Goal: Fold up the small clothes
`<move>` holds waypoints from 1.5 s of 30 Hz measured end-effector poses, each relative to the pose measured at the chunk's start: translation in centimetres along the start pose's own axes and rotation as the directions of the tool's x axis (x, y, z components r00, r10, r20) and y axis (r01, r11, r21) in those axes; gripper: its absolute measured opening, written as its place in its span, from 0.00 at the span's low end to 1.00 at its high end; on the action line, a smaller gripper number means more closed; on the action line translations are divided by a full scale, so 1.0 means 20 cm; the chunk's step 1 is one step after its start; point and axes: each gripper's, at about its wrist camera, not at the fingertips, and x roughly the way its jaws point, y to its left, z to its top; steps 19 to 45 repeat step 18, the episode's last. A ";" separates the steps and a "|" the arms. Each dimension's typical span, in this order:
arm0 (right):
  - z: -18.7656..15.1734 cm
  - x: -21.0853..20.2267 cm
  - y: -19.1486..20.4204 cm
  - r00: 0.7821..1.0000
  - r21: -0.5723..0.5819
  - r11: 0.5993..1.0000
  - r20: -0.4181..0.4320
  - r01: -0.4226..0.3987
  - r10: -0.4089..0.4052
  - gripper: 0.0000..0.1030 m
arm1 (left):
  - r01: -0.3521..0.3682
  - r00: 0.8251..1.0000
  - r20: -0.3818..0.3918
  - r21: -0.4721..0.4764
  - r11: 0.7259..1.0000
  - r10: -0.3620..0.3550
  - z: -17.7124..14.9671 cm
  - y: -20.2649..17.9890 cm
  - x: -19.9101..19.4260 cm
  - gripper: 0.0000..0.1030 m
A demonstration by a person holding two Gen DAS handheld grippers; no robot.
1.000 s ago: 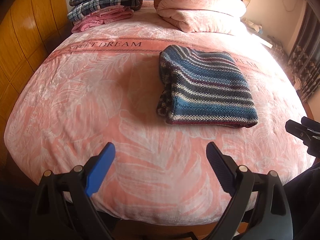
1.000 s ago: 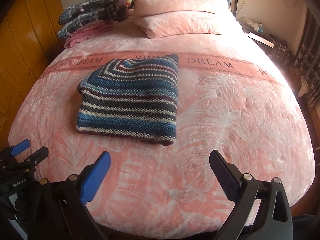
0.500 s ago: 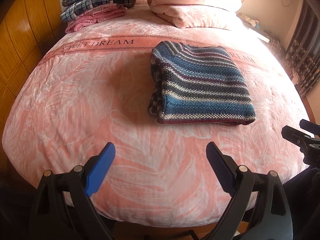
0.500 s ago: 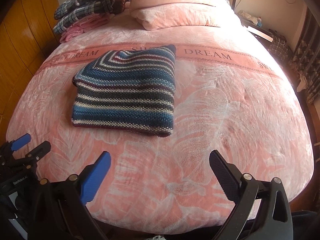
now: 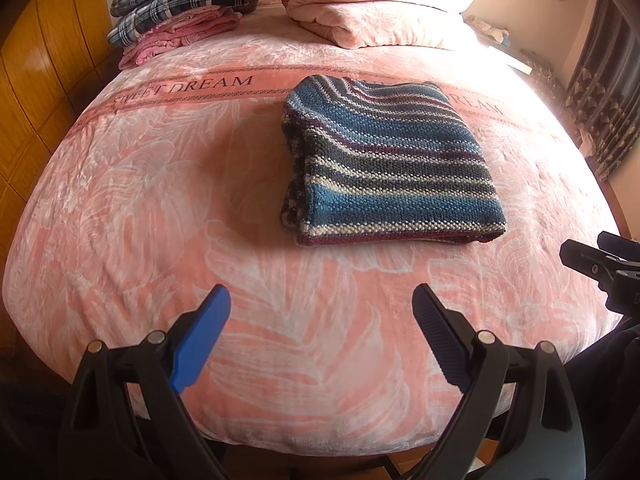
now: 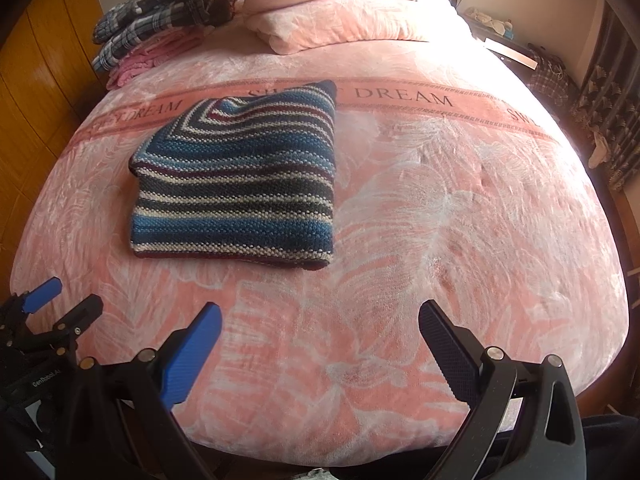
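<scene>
**Folded sweater on the bed, both grippers clear**

The striped sweater (image 5: 390, 168) lies folded on the pink bedspread (image 5: 132, 208), its near edge well short of the bed's foot and bare cover on every side. The left gripper (image 5: 320, 304) and right gripper (image 6: 320, 320) hang over that near edge, fingers spread wide and empty. Near the headboard sit a stack of plaid and pink clothes (image 5: 180, 4) and a folded pink quilt (image 5: 376, 4). Wooden panels (image 5: 36, 64) line one side, dark curtains (image 6: 612, 120) the other. A woven band reads "SWEET DREAM" (image 5: 184, 90). The left gripper's small label seems to say "GenRobot".
</scene>
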 end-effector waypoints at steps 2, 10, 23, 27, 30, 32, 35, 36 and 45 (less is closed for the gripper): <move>0.00 0.00 0.00 1.000 0.002 1.000 0.000 -0.007 0.007 0.96 | 0.000 1.000 -0.001 -0.004 1.000 0.000 0.00 0.00 0.00 0.89; 0.01 -0.02 0.00 1.000 0.004 1.000 0.018 0.009 -0.009 0.96 | -0.007 1.000 0.003 0.001 1.000 0.007 0.00 0.00 0.00 0.89; 0.01 -0.01 -0.02 1.000 0.022 1.000 0.007 0.009 -0.009 0.96 | -0.005 1.000 0.008 -0.001 1.000 0.005 0.00 0.00 0.00 0.89; 0.01 -0.01 -0.02 1.000 0.022 1.000 0.007 0.009 -0.009 0.96 | -0.005 1.000 0.008 -0.001 1.000 0.005 0.00 0.00 0.00 0.89; 0.01 -0.01 -0.02 1.000 0.022 1.000 0.007 0.009 -0.009 0.96 | -0.005 1.000 0.008 -0.001 1.000 0.005 0.00 0.00 0.00 0.89; 0.01 -0.01 -0.02 1.000 0.022 1.000 0.007 0.009 -0.009 0.96 | -0.005 1.000 0.008 -0.001 1.000 0.005 0.00 0.00 0.00 0.89; 0.01 -0.01 -0.02 1.000 0.022 1.000 0.007 0.009 -0.009 0.96 | -0.005 1.000 0.008 -0.001 1.000 0.005 0.00 0.00 0.00 0.89; 0.01 -0.01 -0.02 1.000 0.022 1.000 0.007 0.009 -0.009 0.96 | -0.005 1.000 0.008 -0.001 1.000 0.005 0.00 0.00 0.00 0.89; 0.01 -0.01 -0.02 1.000 0.022 1.000 0.007 0.009 -0.009 0.96 | -0.005 1.000 0.008 -0.001 1.000 0.005 0.00 0.00 0.00 0.89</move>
